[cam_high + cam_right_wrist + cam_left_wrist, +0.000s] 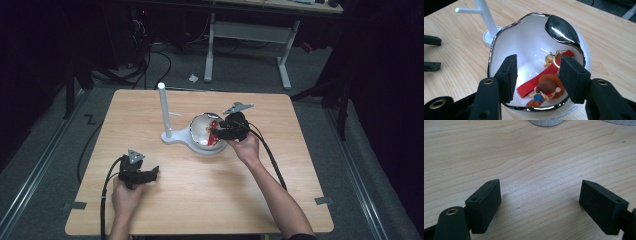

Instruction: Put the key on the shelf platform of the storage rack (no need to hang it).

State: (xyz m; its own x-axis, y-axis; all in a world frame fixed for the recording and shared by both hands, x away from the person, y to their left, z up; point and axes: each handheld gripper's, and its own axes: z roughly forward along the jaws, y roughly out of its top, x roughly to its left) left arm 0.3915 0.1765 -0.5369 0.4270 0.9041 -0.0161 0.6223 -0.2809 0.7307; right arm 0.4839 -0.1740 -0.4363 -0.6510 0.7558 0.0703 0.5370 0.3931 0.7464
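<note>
A white bowl [524,42] with a wavy chrome rim stands mid-table [200,129], joined to the base of a white peg stand [163,112]. In the bowl lies a key ring with a small cartoon figure [546,91], a red strap [530,86] and a gold clasp. My right gripper [537,72] hovers over the bowl's near rim, open, its pads on either side of the figure and clear of it; from the high view it [216,132] reaches in from the right. My left gripper [540,195] is open above bare wood near the front left [155,171].
The wooden table [210,200] has free room at the front and right. The stand's side peg [467,10] points left in the right gripper view. The stand's base [546,122] lies just beyond my left gripper. Cables and a desk frame [247,35] sit on the floor behind.
</note>
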